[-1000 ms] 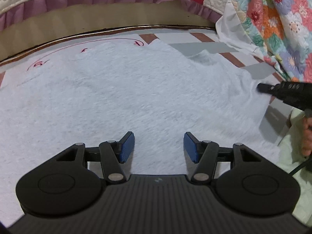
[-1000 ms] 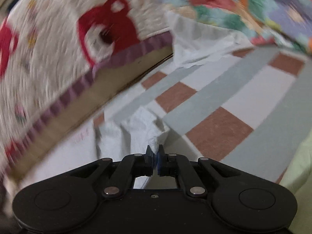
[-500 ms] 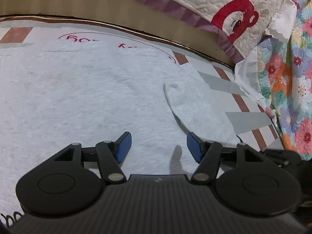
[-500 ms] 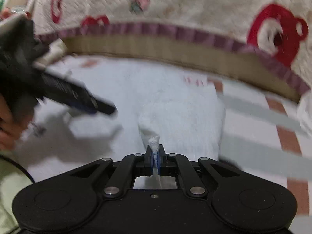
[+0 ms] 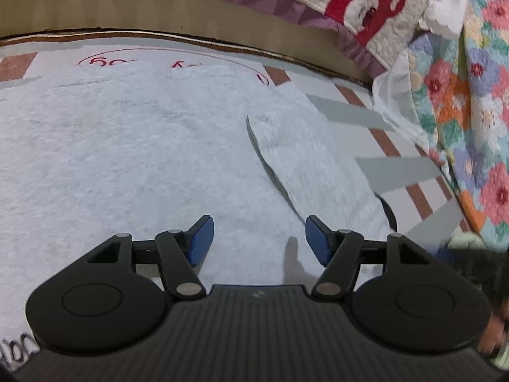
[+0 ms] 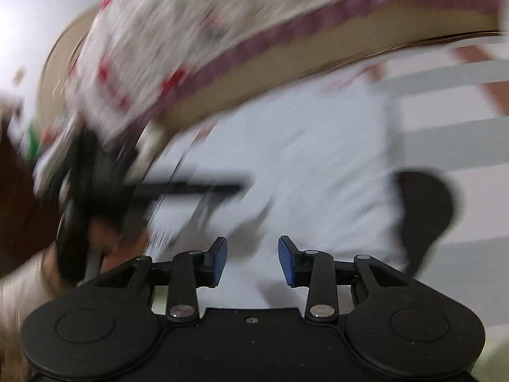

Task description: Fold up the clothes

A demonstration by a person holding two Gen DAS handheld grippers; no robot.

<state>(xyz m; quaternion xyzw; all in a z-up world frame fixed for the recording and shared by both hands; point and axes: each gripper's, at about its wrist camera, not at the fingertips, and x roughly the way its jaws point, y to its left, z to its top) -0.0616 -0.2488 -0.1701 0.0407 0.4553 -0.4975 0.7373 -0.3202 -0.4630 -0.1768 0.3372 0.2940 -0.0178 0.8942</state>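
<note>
A white fleecy garment [image 5: 133, 159] lies spread flat on the checked sheet [image 5: 397, 172]. Its right-hand part is folded inward, and that flap [image 5: 305, 165] lies on top with a slanted edge. My left gripper [image 5: 257, 238] hovers over the garment's near part, open, with nothing between its blue pads. The right wrist view is blurred: my right gripper [image 6: 253, 259] hangs over the white garment [image 6: 302, 165], its jaws opening with nothing between them. The left gripper [image 6: 178, 191] and the hand holding it show there at the left.
A quilted cream bedspread with red bears [image 5: 366, 6] and a purple frill borders the far side over a tan mattress edge [image 5: 159, 9]. A floral quilt [image 5: 470, 102] is piled at the right. Red writing [image 5: 105, 62] marks the sheet beyond the garment.
My right gripper carried a corner of the garment inward, laid it down as a flap, then let go and pulled back. My left gripper shifted and rolled slightly over the garment.
</note>
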